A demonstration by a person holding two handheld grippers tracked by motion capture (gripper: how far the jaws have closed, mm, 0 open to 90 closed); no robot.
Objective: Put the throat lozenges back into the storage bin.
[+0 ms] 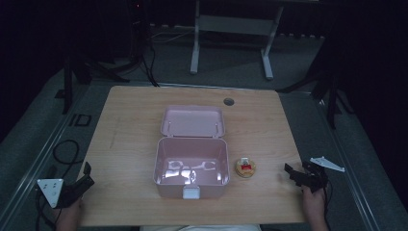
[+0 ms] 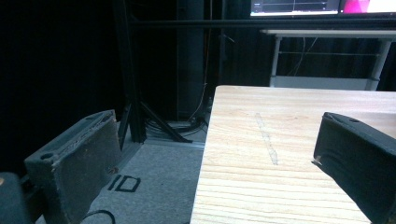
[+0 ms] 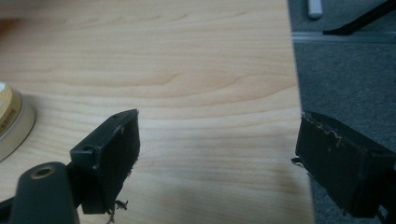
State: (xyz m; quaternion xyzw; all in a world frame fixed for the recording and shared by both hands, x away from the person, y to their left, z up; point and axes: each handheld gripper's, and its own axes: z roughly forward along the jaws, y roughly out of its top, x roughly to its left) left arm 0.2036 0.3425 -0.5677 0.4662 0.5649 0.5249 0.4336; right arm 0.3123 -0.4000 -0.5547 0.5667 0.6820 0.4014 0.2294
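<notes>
An open pink plastic box (image 1: 159, 166) stands in the middle of the wooden table (image 1: 125, 139), its lid (image 1: 192, 121) folded back flat and a white latch (image 1: 191, 193) on its front. The inside looks bare and glossy. Just right of the box lies a small round yellow tin (image 1: 245, 168) with a red patch on top; its rim (image 3: 11, 122) also shows in the right gripper view. My left gripper (image 1: 89, 175) (image 2: 215, 154) is open over the table's front left corner. My right gripper (image 1: 290, 173) (image 3: 217, 149) is open at the front right edge, apart from the tin.
A round cable hole (image 1: 229, 101) sits near the table's far edge. Beyond the table stands a white desk frame (image 1: 231, 26). Black cables (image 1: 65, 149) and stand legs (image 2: 159, 123) lie on the grey floor to the left, and dark stand legs (image 1: 332, 96) to the right.
</notes>
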